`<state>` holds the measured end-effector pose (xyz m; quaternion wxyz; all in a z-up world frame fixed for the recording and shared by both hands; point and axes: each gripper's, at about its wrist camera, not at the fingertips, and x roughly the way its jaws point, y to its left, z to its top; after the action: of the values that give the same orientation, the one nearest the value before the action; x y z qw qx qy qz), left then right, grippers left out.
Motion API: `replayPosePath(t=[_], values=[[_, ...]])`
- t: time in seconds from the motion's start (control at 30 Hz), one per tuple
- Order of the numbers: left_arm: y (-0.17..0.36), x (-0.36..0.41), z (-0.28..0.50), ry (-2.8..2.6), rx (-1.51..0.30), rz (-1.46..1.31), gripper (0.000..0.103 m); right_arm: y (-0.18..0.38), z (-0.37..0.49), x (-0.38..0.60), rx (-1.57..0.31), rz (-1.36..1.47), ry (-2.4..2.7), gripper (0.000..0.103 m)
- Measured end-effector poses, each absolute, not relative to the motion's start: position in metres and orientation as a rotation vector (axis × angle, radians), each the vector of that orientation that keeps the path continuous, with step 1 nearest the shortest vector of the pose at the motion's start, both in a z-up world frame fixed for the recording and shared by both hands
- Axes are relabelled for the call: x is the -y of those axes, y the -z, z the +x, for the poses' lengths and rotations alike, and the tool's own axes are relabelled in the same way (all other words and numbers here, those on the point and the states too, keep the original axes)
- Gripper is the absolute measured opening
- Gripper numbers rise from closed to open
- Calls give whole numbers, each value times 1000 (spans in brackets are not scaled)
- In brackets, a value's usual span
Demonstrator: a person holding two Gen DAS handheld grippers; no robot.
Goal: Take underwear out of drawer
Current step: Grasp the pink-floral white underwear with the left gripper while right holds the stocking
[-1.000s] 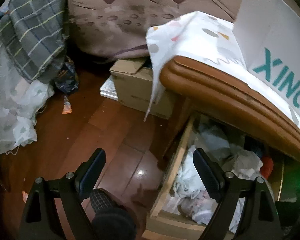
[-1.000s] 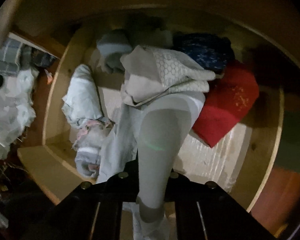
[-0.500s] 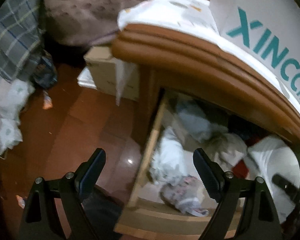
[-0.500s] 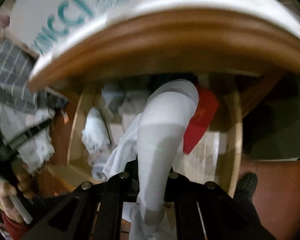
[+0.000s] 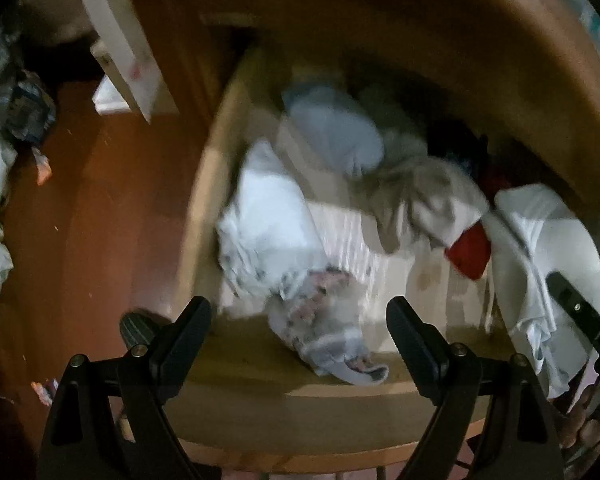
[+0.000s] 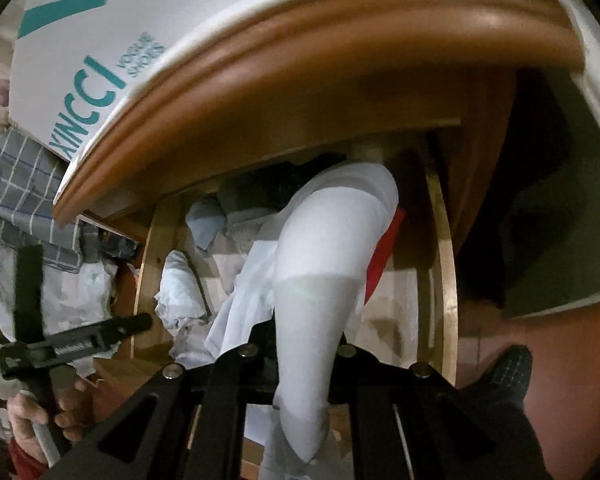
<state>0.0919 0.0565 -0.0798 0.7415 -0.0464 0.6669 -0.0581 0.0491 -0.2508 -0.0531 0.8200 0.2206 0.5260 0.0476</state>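
Motion blur smears the drawer [image 5: 204, 184] and its heap in the left wrist view. At six o'clock in the right wrist view, white underwear [image 6: 324, 264] hides the right gripper [image 6: 300, 364] fingertips. At eight o'clock, the left gripper [image 6: 76, 340] is cut off.

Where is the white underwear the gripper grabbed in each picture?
Left wrist view: white underwear at the far right, hanging over the drawer's right end.
Right wrist view: white underwear in the middle, pinched in the right gripper.
Shared landmark: the red cloth beside it.
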Motion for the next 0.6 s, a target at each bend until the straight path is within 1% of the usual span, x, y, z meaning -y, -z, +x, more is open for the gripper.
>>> replayPosePath(t=[0.17,0.37,0.53,0.6], values=[[100,-39,98,120,-1556,-51,87,59,48,256,-1125,537,-138,8],[120,-21,108,100,-1641,-13,87,58,46,254,-1134,539,-162,8],[145,-18,112,89,-1782,-48,86,56,45,259,-1139,564,-161,8],[152,-18,113,76,-1816,-51,84,56,45,262,-1136,570,-162,8]])
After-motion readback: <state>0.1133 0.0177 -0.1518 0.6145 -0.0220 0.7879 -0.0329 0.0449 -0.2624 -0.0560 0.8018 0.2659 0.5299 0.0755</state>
